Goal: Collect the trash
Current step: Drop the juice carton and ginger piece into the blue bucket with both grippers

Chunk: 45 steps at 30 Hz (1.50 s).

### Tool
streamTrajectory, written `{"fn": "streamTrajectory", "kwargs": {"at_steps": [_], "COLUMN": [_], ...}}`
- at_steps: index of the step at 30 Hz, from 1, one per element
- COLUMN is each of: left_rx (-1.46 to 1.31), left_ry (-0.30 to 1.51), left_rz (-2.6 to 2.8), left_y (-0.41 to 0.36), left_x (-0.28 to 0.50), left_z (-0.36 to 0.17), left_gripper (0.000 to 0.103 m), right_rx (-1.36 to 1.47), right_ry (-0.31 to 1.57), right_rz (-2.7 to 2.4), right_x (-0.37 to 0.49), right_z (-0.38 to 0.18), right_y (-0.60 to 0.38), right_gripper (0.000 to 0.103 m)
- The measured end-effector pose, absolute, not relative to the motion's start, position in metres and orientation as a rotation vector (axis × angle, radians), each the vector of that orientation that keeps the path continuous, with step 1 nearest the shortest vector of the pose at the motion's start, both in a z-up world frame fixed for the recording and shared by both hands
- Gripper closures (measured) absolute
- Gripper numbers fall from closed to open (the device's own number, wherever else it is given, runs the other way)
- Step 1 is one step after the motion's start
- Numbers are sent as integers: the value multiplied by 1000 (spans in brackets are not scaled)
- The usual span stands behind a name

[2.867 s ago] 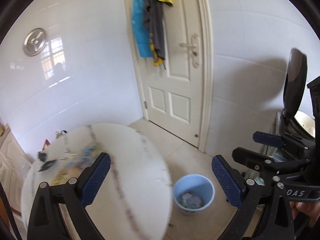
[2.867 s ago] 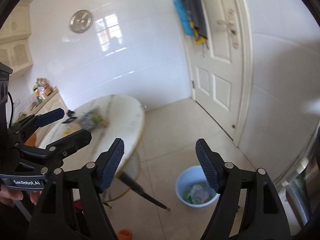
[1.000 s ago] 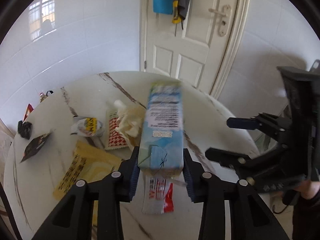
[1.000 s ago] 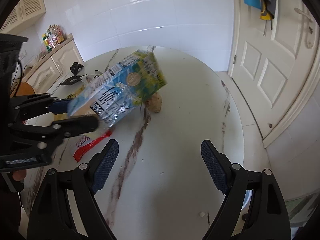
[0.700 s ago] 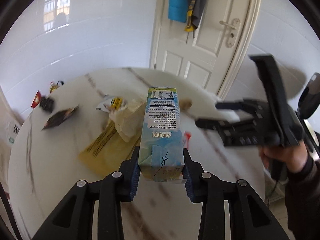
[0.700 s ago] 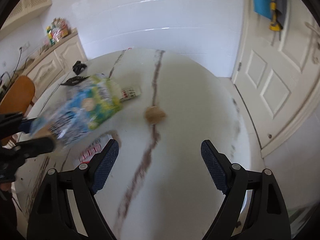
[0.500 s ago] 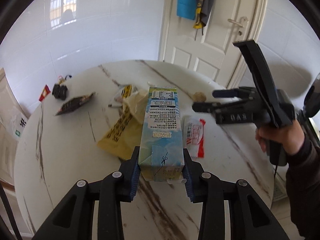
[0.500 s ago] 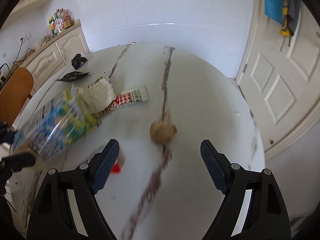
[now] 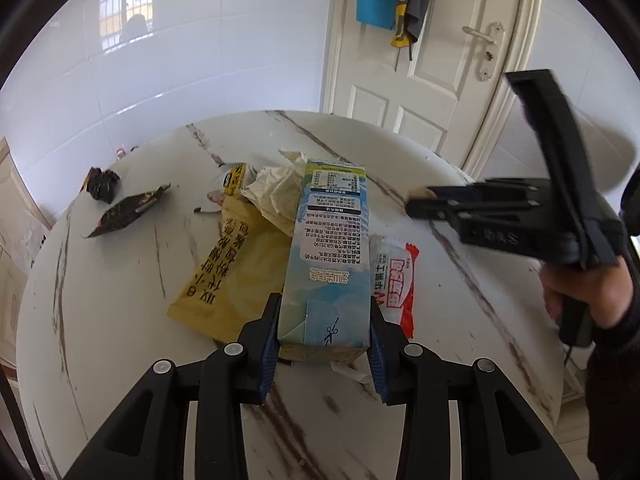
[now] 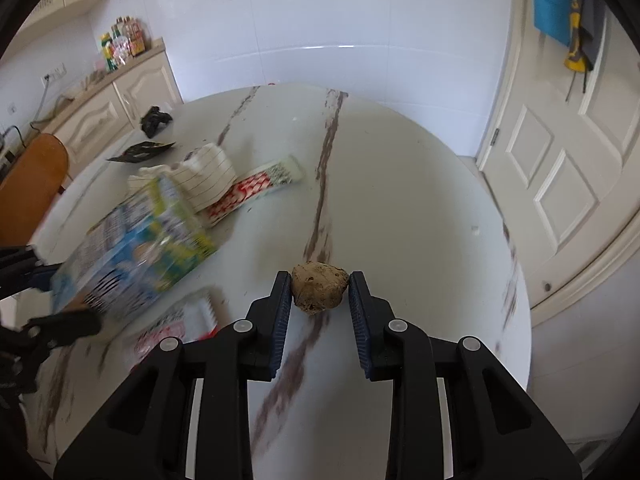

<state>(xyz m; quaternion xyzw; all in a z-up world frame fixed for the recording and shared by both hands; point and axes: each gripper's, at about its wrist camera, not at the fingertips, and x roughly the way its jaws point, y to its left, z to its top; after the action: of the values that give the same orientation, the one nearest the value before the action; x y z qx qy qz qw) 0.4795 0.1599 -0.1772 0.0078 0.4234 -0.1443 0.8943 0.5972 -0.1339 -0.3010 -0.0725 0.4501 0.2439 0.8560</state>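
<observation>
My left gripper (image 9: 324,344) is shut on a blue and green carton (image 9: 330,256) and holds it over the round marble table (image 9: 120,288). The carton shows blurred in the right wrist view (image 10: 136,256). My right gripper (image 10: 319,296) is closed around a brown crumpled lump (image 10: 318,286) on the table, its pads at the lump's sides. It shows from the side in the left wrist view (image 9: 416,200). Trash on the table: a yellow packet (image 9: 228,272), crumpled lined paper (image 9: 276,192), a red and white wrapper (image 9: 394,276), a dark wrapper (image 9: 124,212).
A red checked wrapper (image 10: 252,188) lies beside the lined paper (image 10: 208,176). A small black object (image 10: 156,120) sits at the table's far left. Cabinets (image 10: 100,116) and a wooden chair (image 10: 28,184) stand left. A white door (image 10: 576,140) is to the right.
My right gripper has moved down onto the brown lump and closed around it. My left gripper still holds the carton and has drawn back a little over the table.
</observation>
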Motion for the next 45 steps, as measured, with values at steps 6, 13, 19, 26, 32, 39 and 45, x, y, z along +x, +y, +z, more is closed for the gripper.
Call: {"fn": "streamTrajectory", "kwargs": {"at_steps": [6,13,19,26,32,39,45], "left_rx": [15,-5,42,102,185,251,271], "left_ry": [819,773,777,800,873,963,972], "left_rz": [-313,-347,-418,-529,-582,-580,-517], "left_y": [141,108,50,-54,-145,-206,-232], "left_x": [463,436,420,426,458,512,555], "left_z": [-164,-149,-140,-139,-175,-236,-265], "left_gripper": [69,69,69,69,69,68,47], "right_rx": [-89,-6,33,96,160,230,280], "right_ry": [907,857,808,784,802,870,928], "right_rz": [545,573,537,398,283,226,205], "right_x": [562,524,494,463,455,466,489], "right_z": [-289,-268,-249,-244,-266,-322,-372], "right_y": [-153,-184,-230,-326,-402,-460,-486], "right_gripper": [76,76,76,76,76,76,75]}}
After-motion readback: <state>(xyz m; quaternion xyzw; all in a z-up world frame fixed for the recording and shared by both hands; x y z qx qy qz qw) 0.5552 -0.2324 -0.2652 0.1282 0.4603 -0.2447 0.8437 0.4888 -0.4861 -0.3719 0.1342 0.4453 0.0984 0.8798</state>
